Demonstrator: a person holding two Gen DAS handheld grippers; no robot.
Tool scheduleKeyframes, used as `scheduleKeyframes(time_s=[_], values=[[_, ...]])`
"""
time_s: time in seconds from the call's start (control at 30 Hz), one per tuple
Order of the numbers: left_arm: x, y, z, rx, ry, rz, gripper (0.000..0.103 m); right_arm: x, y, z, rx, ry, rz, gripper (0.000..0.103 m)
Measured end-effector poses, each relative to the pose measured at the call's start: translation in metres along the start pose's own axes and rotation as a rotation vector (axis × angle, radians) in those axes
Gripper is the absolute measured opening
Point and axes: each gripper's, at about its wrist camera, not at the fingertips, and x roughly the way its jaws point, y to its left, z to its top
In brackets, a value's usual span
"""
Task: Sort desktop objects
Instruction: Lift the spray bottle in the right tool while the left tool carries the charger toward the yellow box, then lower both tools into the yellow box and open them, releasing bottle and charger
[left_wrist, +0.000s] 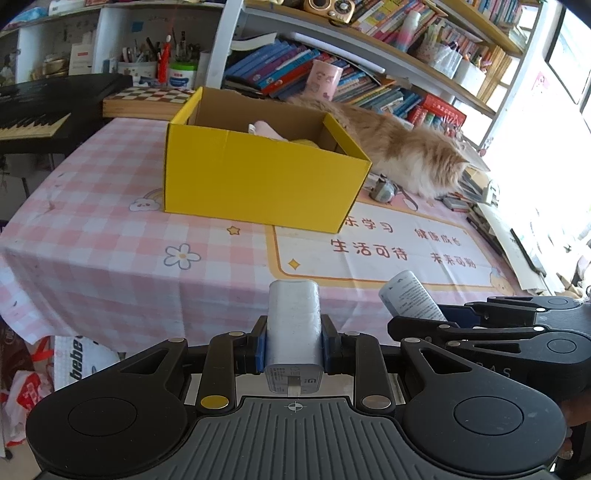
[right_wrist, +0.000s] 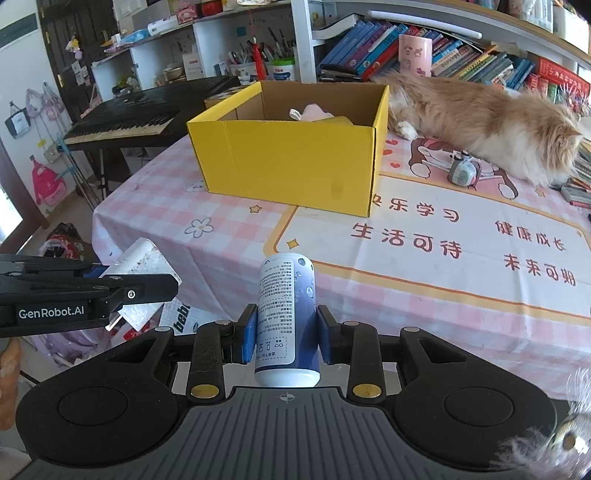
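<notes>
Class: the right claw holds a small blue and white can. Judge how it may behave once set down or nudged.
The can is a smooth cylinder, so on its side it would probably roll across the tablecloth. Standing, its tall narrow shape may tip easily. The glossy wall looks slippery, though the right claw grips it at mid-height.

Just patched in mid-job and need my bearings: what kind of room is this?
Most likely a home study or child's room. Bookshelves packed with books run behind the table, which has a pink cartoon cloth; a keyboard stands at its left, and a cat lies beside the yellow box.
</notes>
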Motion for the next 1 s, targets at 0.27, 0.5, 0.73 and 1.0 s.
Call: scheduleKeyframes(time_s=[0.27,0.5,0.73,1.0], values=[[0.003,0.004,0.006,-0.027,-0.016,0.001,0.025,0.003,0.002,0.011,-0.022,0.001,0.017,0.03],[0.007,0.013,0.02,-0.06,-0.042,0.023,0.025,0.012,0.004,0.031,-0.044,-0.017,0.057,0.03],[0.013,0.013,0.059,-0.03,-0.118,0.047,0.025,0.019,-0.001,0.072,-0.072,-0.071,0.093,0.03],[0.035,0.008,0.112,0.015,-0.199,0.064,0.025,0.028,-0.022,0.129,-0.097,-0.165,0.12,0.03]])
